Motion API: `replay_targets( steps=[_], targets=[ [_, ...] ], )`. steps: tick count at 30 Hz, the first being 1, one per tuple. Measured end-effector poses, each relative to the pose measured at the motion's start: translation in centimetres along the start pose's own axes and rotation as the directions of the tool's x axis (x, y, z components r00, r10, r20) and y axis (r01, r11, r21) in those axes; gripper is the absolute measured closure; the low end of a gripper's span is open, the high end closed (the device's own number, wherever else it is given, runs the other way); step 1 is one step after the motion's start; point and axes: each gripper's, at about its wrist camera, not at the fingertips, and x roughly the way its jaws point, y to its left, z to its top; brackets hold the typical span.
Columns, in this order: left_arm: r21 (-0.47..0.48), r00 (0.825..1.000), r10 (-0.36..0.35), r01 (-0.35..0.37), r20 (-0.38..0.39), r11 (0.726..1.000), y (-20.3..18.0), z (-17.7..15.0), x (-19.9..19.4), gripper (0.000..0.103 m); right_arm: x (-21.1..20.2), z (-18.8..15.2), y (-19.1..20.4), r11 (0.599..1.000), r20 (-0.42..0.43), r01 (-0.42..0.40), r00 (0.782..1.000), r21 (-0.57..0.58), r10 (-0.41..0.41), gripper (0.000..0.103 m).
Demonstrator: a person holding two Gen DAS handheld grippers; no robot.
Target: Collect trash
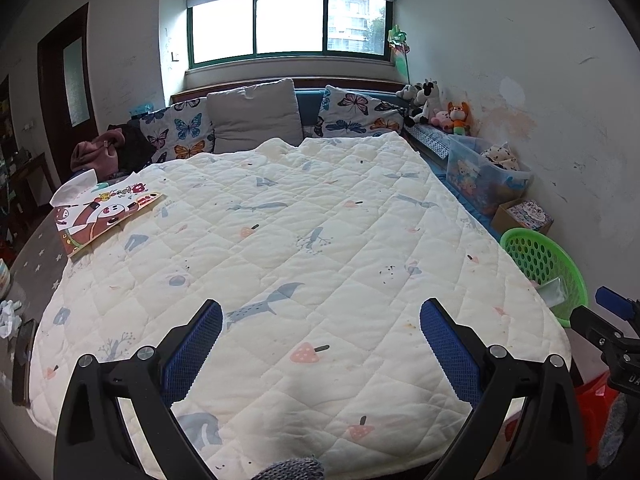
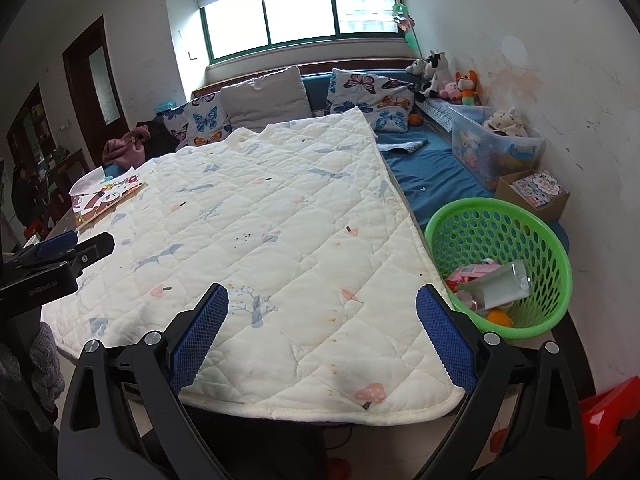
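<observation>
Both tools empty. Left tool (image 1: 320, 344): blue pads spread wide apart, nothing between them, hovering over the near part of the quilted blanket (image 1: 280, 240). Right tool (image 2: 322, 336): jaws likewise wide apart, over the blanket's near right corner.

Blanket surface ahead of me: no loose trash that I can make out; only printed mushrooms and foxes, plus a few small dark specks too small to identify.

Green basket (image 2: 556, 248), just beside the blanket's right edge on the blue mattress (image 2: 432, 168), serves as the trash container. Contents: clear plastic cup (image 2: 500, 284) lying on its side, pink wrapper (image 2: 470, 272) under it, something orange (image 2: 499, 317) at the bottom. My judgement: cup is light, thin-walled, easily crushed and slippery; if it needed handling I would pinch the rim gently. Wrapper is limp, so pinch it flat.

Far left: picture book (image 1: 104, 212) with white paper (image 1: 74, 188) partly tucked under it. Paper could be a candidate, though I cannot tell; light and floppy, take it by a free edge.

Clear bin (image 2: 496, 148) along the wall holds toys and a spotted cloth; cardboard box (image 2: 532, 192) holds a printed pack.
</observation>
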Motion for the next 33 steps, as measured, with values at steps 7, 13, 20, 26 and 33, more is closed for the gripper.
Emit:
replay_targets(
  steps=[7,13,20,26,33],
  targets=[
    [0.000,1.000,0.007,-0.007,0.005,1.000,-0.04,0.06,-0.06,0.007,-0.03,-0.01,0.04,1.000,-0.001,-0.004,1.000,0.000,0.004,0.009],
    [0.002,1.000,0.005,-0.005,0.004,1.000,-0.02,0.09,-0.05,0.007,0.11,0.02,0.19,1.000,-0.004,-0.002,1.000,-0.004,0.002,0.009],
    [0.009,1.000,0.014,-0.014,0.016,1.000,-0.11,0.00,-0.15,0.007,0.15,-0.01,0.24,1.000,-0.006,-0.003,1.000,-0.006,0.003,0.009],
    [0.001,1.000,0.012,-0.012,0.014,1.000,0.01,-0.04,-0.04,0.007,0.18,-0.08,0.26,1.000,-0.005,-0.003,1.000,-0.005,0.003,0.009],
    [-0.002,1.000,0.016,-0.016,-0.002,1.000,0.06,-0.29,0.29,0.007,0.23,-0.18,0.26,1.000,-0.006,-0.010,1.000,-0.001,0.010,0.009]
  ],
)
